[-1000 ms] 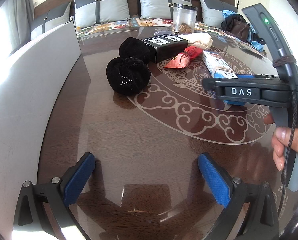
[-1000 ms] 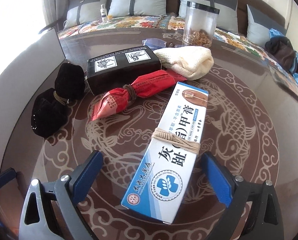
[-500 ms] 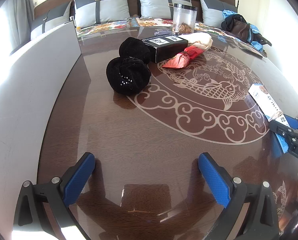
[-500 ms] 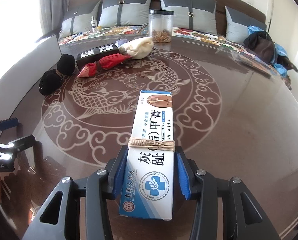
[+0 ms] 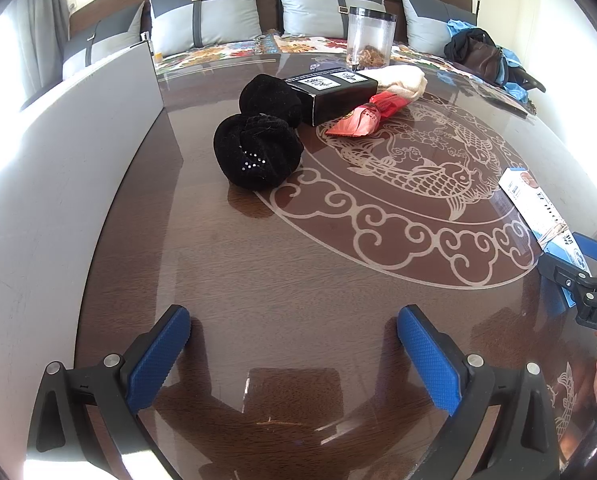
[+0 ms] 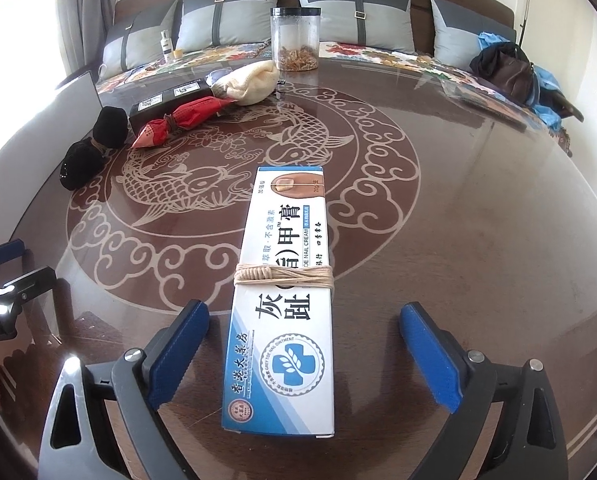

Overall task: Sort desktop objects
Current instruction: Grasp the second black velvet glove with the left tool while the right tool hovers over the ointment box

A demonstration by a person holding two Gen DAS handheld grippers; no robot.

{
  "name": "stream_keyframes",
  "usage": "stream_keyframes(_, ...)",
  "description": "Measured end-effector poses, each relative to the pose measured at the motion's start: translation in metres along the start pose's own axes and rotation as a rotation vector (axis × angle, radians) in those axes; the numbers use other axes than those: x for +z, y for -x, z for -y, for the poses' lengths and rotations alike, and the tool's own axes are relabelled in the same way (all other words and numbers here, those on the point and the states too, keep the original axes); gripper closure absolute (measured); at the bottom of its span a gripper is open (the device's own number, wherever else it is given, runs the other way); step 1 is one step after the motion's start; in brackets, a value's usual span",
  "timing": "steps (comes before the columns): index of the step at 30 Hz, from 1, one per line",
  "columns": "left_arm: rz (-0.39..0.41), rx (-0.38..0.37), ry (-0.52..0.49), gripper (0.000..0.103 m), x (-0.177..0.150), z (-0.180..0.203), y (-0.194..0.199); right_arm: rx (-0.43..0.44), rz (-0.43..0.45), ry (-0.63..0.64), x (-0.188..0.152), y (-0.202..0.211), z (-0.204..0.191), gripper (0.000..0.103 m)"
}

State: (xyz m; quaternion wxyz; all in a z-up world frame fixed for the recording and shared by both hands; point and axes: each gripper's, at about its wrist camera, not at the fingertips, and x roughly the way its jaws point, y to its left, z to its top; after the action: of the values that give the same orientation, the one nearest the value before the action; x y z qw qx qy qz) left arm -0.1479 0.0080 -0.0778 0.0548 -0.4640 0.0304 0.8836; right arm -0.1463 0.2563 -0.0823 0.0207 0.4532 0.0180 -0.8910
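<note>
The right gripper [image 6: 304,354] is seen opening, its two blue pads clear of the one white-and-blue ointment box [image 6: 284,296] lying flat between them on the table [image 6: 478,240]. The left gripper [image 5: 292,356] is held spread over bare wood, nothing in it. Beyond the box, four items are counted: one red packet [image 6: 178,122], one black box [image 6: 170,98], one cream cloth bundle [image 6: 252,82] and one black fabric bundle [image 6: 92,148]. One jar [image 6: 296,38] is set farther back. The black box is partly hidden behind the packet.
</note>
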Motion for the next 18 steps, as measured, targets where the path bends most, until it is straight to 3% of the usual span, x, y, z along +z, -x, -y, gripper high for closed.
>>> stream_keyframes(5,-0.019,-0.022,-0.03,0.0,0.011,-0.002,-0.006,-0.004,-0.002,0.001,0.001,0.0,0.0,0.005)
stream_keyframes(11,-0.093,-0.021,-0.032,0.0,0.07,-0.016,-0.044,-0.002,-0.002,0.001,0.001,0.0,0.0,0.004)
stream_keyframes(18,-0.077,0.029,0.047,0.0,0.127,-0.03,-0.085,0.002,-0.006,0.008,0.001,-0.001,-0.002,0.002)
